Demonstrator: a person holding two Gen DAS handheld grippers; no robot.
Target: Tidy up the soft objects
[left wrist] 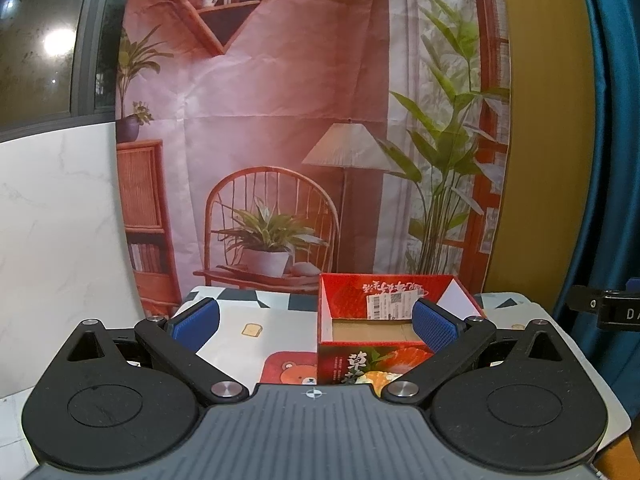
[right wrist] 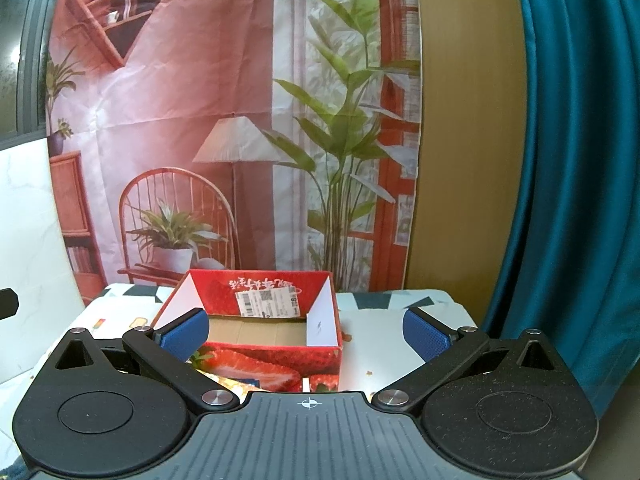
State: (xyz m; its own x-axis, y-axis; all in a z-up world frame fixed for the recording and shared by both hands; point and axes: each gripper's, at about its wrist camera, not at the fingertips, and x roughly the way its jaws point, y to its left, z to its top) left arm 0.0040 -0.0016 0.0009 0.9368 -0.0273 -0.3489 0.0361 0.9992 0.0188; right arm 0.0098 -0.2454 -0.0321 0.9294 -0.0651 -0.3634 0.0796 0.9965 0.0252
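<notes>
A red strawberry-printed cardboard box stands open on the table, with bare brown cardboard showing inside. In the right wrist view the same box sits just ahead and left of centre. My left gripper is open, its blue pads wide apart, the right pad in front of the box's opening. My right gripper is open too, with the left pad overlapping the box's near left corner. Neither gripper holds anything. No soft object shows in either view.
The table carries a patterned cloth with toast and bear prints. A printed room backdrop hangs behind it. A teal curtain hangs at the right, a white marble wall at the left.
</notes>
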